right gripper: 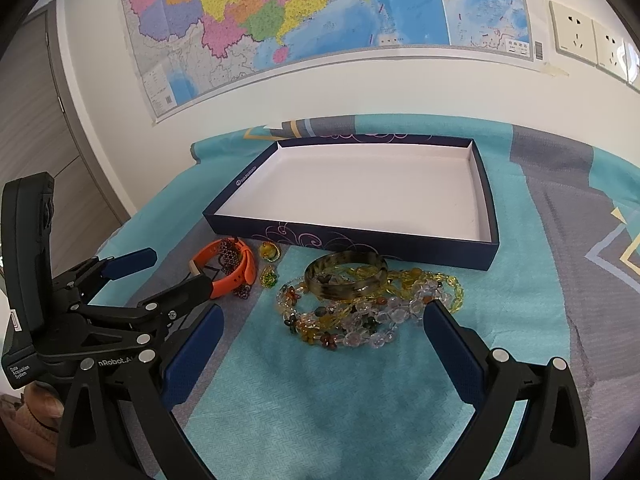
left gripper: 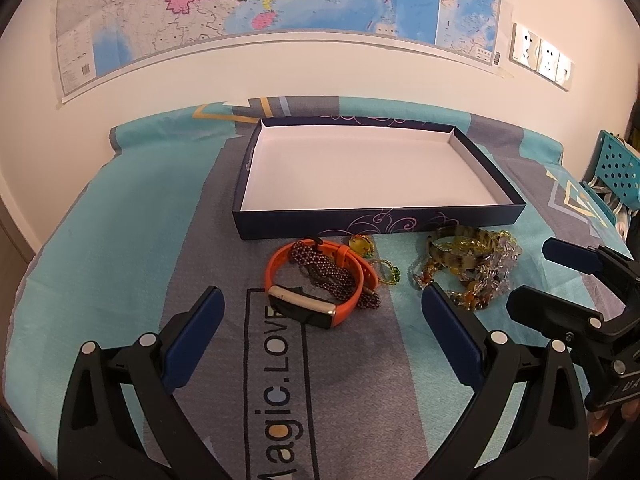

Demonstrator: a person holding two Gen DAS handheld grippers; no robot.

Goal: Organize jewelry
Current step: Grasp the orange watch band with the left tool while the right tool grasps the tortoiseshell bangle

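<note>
A shallow dark blue box (left gripper: 360, 224) with a white inside lies empty on the cloth; it also shows in the right wrist view (right gripper: 490, 216). In front of it lie an orange smart band (left gripper: 352, 276) (right gripper: 244, 270), a dark bead bracelet (left gripper: 332, 270), two small yellow-green pieces (right gripper: 269, 251), a mottled brown bangle (left gripper: 460, 258) (right gripper: 346, 290) and a heap of clear and amber bead strands (right gripper: 360, 326). My left gripper (left gripper: 322, 312) is open just before the band. My right gripper (right gripper: 322, 322) is open just before the bead heap.
A teal and grey patterned cloth (left gripper: 120, 240) covers the table. A map (left gripper: 260, 8) and wall sockets (left gripper: 542, 56) are on the wall behind. A teal perforated basket (left gripper: 618, 168) stands at the far right.
</note>
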